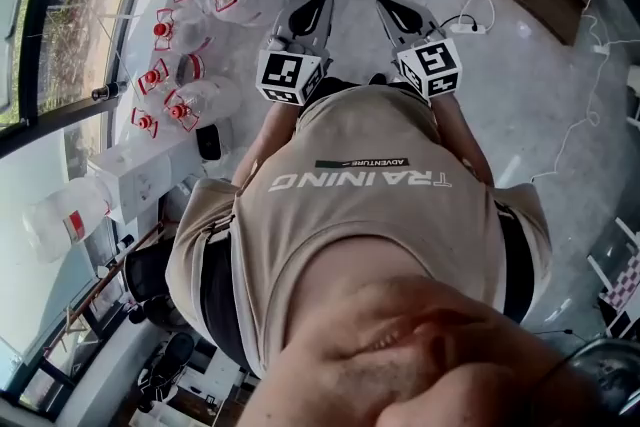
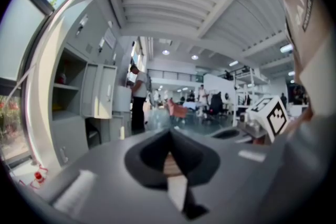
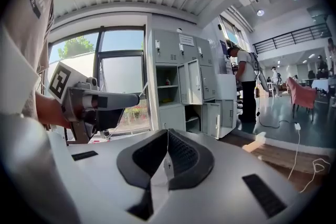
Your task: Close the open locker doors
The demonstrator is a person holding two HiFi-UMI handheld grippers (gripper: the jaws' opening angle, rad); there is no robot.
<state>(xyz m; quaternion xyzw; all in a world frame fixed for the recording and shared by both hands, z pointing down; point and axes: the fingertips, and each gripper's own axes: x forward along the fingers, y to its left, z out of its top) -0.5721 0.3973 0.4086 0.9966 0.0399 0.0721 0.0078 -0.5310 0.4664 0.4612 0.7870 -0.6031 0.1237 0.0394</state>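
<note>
The grey lockers [image 3: 181, 78] stand several steps ahead beside the window. An upper door [image 3: 193, 81] hangs open beside a compartment with a shelf, and a lower door [image 3: 213, 119] is also open. In the left gripper view the lockers [image 2: 86, 97] lie at the left with a door [image 2: 105, 91] ajar. My left gripper [image 1: 320, 3] and right gripper [image 1: 390, 10] are held side by side in front of my chest, far from the lockers. Both are shut with nothing between the jaws, which meet at the left gripper [image 2: 169, 135] and right gripper [image 3: 167, 135] tips.
A person [image 3: 245, 86] stands just right of the lockers. Several large water bottles [image 1: 185, 55] with red caps lie by the window on my left. A white cable and power strip [image 1: 470, 28] trail over the floor. A pink chair [image 3: 302, 89] stands farther right.
</note>
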